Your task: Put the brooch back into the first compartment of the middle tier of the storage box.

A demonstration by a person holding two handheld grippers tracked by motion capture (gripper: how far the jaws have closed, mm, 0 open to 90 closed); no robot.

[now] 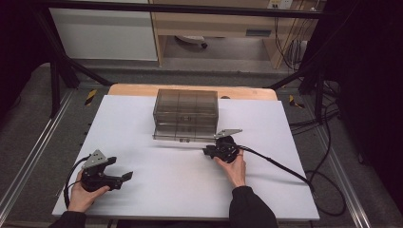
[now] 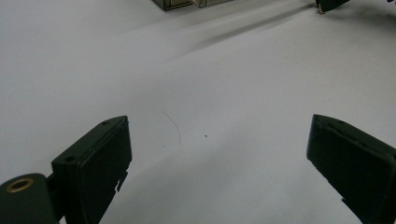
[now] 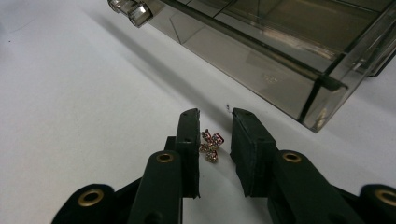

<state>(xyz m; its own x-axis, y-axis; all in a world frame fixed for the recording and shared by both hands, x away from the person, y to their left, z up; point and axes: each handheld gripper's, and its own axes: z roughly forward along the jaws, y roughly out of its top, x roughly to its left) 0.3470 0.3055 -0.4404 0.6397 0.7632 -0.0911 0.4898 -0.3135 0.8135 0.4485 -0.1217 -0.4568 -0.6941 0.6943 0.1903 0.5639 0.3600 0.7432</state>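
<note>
White worktop (image 1: 157, 142): right tool (image 3: 214, 135) narrow, straddling earring (image 3: 211, 145) w/o pinching, near box (image 3: 280, 51); left tool (image 2: 217, 158) wide, idle.

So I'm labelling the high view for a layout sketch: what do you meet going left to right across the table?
Left gripper in the person's left hand → smoky clear drawer box → right gripper → its trailing black cable.

Bare white table (image 1: 157, 190) all round, smoky drawer box (image 1: 186, 114) mid-back.
</note>
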